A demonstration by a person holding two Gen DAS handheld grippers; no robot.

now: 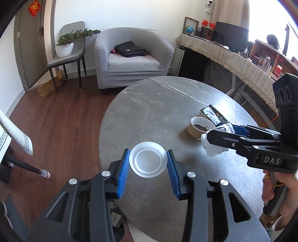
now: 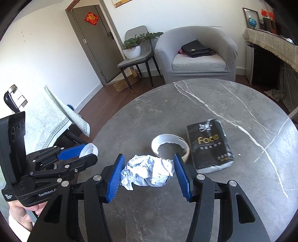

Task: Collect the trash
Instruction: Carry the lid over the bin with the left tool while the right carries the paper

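Marble table (image 2: 214,104), armchair (image 2: 197,52) behind, left fingers (image 1: 123,167) gripping plastic lid (image 1: 148,160), right fingers (image 2: 115,176) gripping crumpled paper (image 2: 149,172).

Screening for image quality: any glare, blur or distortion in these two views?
Left wrist view: window at top right blown out white, round table edge slightly smeared, walls bowed by the fisheye. Right wrist view: evenly lit, crumpled paper and tissue pack sharp, dark vignette in the corners.

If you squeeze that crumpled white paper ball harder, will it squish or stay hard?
The crumpled paper would probably squish: its loose folds already bend between the right hand-held gripper pads. It looks very light, as a corner dangles freely. It likely won't roll far, being lumpy.
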